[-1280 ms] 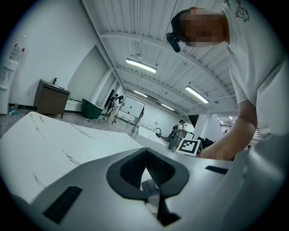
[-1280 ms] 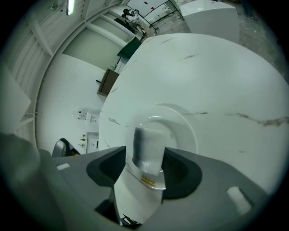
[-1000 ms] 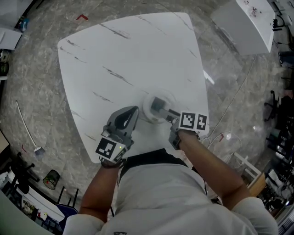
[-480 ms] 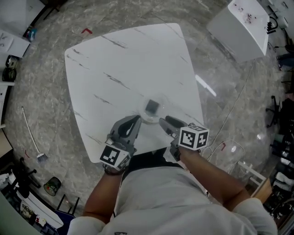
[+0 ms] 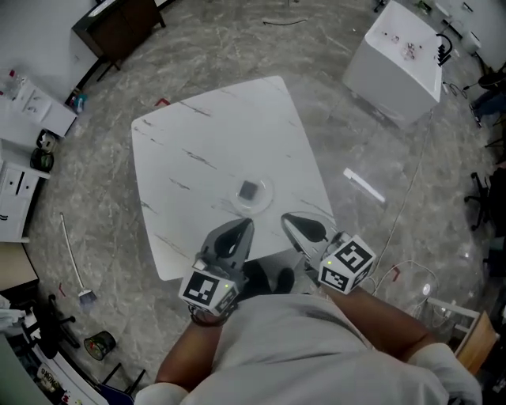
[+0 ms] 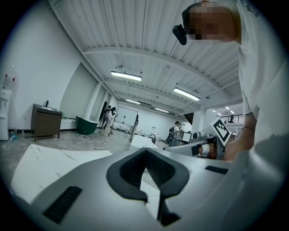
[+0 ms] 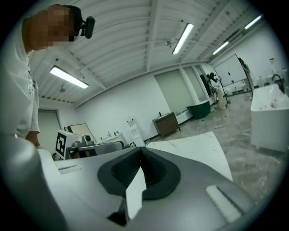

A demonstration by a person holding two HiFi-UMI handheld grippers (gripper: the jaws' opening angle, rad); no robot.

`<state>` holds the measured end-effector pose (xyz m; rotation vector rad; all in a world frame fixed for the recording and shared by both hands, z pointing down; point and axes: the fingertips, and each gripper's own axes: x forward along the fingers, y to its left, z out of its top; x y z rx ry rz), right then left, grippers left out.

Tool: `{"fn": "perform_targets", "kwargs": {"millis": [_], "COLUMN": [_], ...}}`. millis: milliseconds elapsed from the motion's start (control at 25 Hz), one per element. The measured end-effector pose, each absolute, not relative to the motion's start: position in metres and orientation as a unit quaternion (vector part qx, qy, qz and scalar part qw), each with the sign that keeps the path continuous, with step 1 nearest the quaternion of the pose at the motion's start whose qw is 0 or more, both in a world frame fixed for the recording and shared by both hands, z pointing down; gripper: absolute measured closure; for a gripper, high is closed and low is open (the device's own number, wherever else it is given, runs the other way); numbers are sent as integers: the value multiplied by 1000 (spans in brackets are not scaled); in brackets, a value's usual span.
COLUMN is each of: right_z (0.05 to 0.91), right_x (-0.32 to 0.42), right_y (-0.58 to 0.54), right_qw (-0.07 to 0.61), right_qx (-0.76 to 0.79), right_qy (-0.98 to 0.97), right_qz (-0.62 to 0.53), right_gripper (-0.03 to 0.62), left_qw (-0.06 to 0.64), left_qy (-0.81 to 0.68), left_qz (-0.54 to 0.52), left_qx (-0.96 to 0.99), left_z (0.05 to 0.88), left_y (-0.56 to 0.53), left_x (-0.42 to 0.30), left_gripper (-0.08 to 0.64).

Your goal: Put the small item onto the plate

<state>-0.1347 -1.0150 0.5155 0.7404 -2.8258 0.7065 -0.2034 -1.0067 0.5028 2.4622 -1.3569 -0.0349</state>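
A small grey square item (image 5: 248,189) lies on the white plate (image 5: 264,198), which stands near the front of the white marble table (image 5: 198,150). My left gripper (image 5: 246,225) is shut and empty, held at the table's near edge a little short of the plate. My right gripper (image 5: 288,217) is also shut with nothing in it, to the right of the left one and apart from the plate. In the left gripper view the jaws (image 6: 145,151) are closed on nothing. In the right gripper view the jaws (image 7: 141,150) are closed too.
A white box-like unit (image 5: 399,59) stands on the floor at the back right, a dark cabinet (image 5: 118,24) at the back left. A long-handled tool (image 5: 69,253) lies on the floor at left, cables (image 5: 407,269) at right. Several people (image 6: 108,119) stand far off.
The right gripper let go of the small item onto the plate, drew back toward the person and shut. The left gripper also drew back. The head view pulled away from the table.
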Motion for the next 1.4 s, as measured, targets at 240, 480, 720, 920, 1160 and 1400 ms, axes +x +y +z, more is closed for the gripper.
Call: {"fn": "perform_targets", "kwargs": {"millis": [240,480,720,920,1160,1400], "right_z": [420,353,320,305,300,303], "right_x": [-96,-77,-63,-57,-52,-50], "right_y": [-967,-941,-916,-908,-908,-914], "right_qw": [23,-10,-23,-22,-25,-24], "right_qx": [216,189,171,167,168,170], "right_qy": [-965,-977,-981,-984,-985,-984], "right_qz": [147,101,83,50,43,44], "right_gripper": [591,591,591,591,591,591], "left_qw": [114,63,53,51,54,53], "left_qy": [-477,-498,-508,-506,-500,-503], "left_qz": [-17,-33,-45,-55,-62,-64], "left_qx": [871,864,858,859,862,860], "left_z": [412,354,331,318,314,310], "left_y": [-959,-934,-917,-913,-914,-916], "left_x": [-152,-128,-116,-106,-99,-100], "left_gripper": [555,555,555,555,555,555]}}
